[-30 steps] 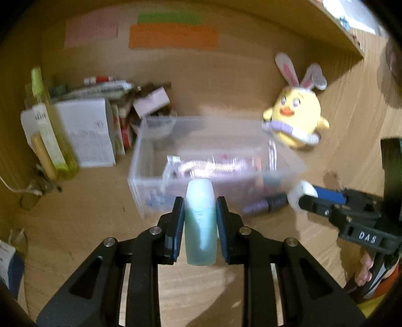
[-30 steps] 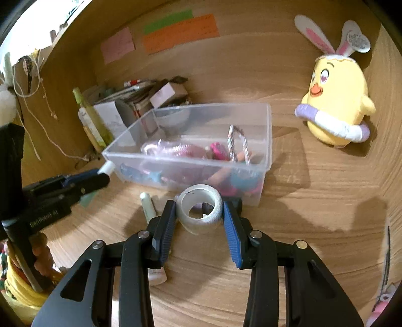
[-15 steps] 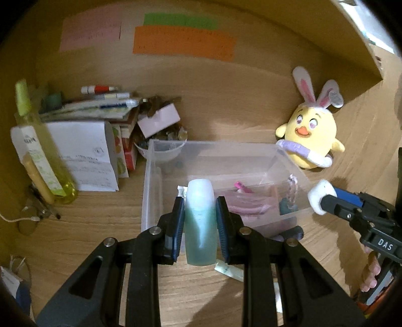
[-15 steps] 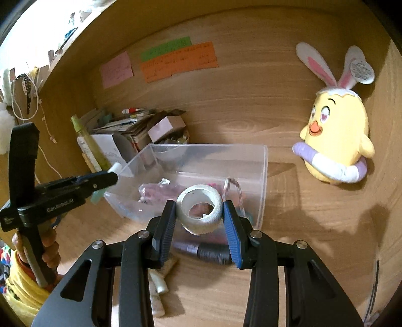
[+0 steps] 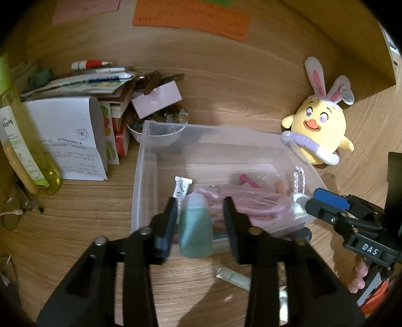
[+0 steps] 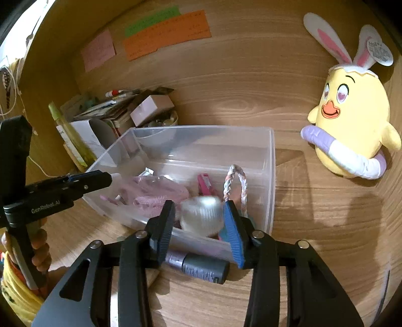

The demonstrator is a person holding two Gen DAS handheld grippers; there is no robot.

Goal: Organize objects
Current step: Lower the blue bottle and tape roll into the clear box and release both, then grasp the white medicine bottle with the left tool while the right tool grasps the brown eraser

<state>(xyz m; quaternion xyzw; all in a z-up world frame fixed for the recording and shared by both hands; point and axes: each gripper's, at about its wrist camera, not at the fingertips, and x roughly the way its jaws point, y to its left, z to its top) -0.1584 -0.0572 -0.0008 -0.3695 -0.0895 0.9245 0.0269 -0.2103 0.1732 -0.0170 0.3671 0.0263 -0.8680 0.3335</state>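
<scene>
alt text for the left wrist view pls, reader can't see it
The left gripper, jaws just opened, hangs over a clear plastic bin with a teal bottle loose between its fingers. The bin already holds pink cord; the right gripper reaches in from the right, and a yellow chick plush sits behind.

Black left tool (image 5: 199, 221) with silver screws; right tool (image 6: 198, 221) has blue pads.

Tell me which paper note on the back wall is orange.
The wide orange note, rightmost of the three; the green note sits just above it, the pink note to its left.
</scene>
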